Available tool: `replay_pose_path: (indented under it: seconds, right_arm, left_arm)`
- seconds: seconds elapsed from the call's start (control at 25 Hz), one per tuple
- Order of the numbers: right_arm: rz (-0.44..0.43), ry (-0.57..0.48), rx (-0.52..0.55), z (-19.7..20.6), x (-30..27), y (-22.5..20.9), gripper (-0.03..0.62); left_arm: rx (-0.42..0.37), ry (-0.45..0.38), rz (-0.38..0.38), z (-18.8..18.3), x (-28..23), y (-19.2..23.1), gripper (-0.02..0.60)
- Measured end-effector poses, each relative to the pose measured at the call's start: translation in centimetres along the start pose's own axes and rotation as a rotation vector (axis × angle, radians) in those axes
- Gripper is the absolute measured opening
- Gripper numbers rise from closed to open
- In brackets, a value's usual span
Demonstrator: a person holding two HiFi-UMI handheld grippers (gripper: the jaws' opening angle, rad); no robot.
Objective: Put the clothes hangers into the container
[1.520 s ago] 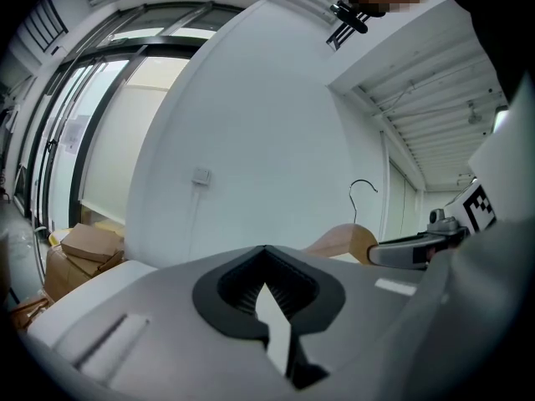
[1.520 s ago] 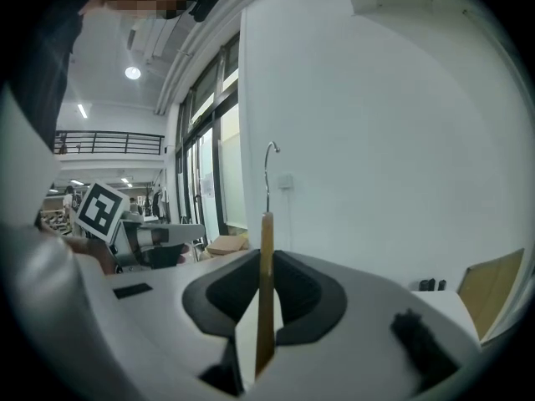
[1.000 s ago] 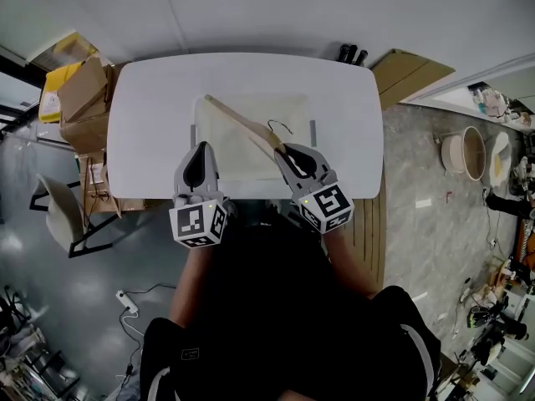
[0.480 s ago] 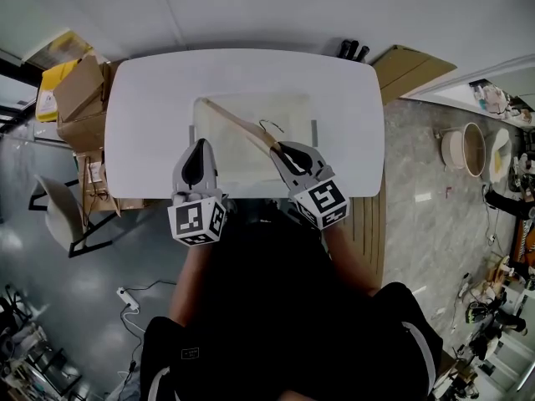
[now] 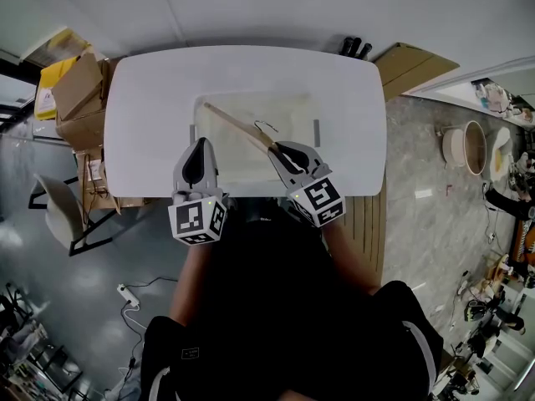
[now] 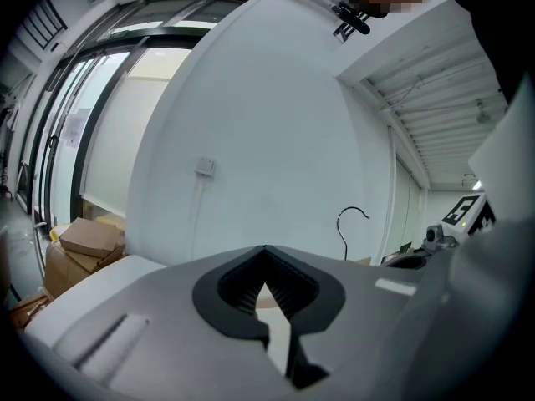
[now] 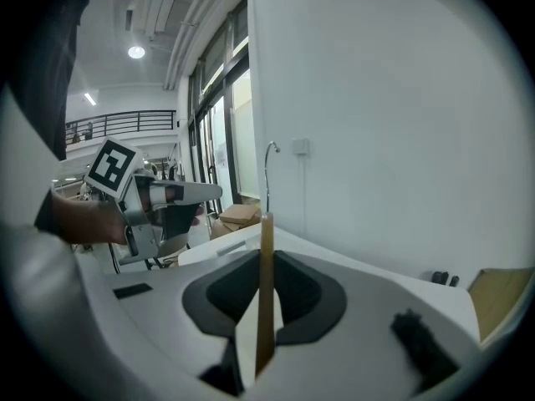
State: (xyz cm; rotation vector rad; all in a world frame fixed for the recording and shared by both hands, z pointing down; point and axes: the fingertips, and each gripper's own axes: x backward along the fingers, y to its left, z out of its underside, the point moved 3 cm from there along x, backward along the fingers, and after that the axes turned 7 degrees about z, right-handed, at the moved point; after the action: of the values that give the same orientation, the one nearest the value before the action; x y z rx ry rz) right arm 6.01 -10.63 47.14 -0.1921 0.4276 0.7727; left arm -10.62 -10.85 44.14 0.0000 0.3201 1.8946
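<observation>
A wooden clothes hanger (image 5: 238,125) with a thin metal hook (image 5: 267,126) slants over the translucent container (image 5: 251,98) in the middle of the white table (image 5: 150,98). My right gripper (image 5: 280,150) is shut on the hanger's near end; in the right gripper view the wooden bar (image 7: 266,291) stands edge-on between the jaws. My left gripper (image 5: 198,147) hovers at the container's front left edge, jaws together and holding nothing. In the left gripper view the hook (image 6: 351,224) shows beyond the left gripper (image 6: 267,284).
Cardboard boxes (image 5: 75,90) are stacked left of the table, with a chair (image 5: 63,211) below them. A cardboard panel (image 5: 414,69) leans at the back right. Small dark objects (image 5: 355,50) sit behind the table's far edge.
My right gripper has drifted slightly left and toward me with the hanger, whose far end sits a little lower over the container. The left gripper has hardly moved.
</observation>
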Motion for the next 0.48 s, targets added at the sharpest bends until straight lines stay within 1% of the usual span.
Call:
replay_pose_path:
  seconds: [0.48]
  right_arm:
    - [-0.002,0.064,0.018,0.8,-1.9,0.0,0.060]
  left_arm:
    - [0.003,0.009,0.005,0.4,-0.6,0.9,0.003]
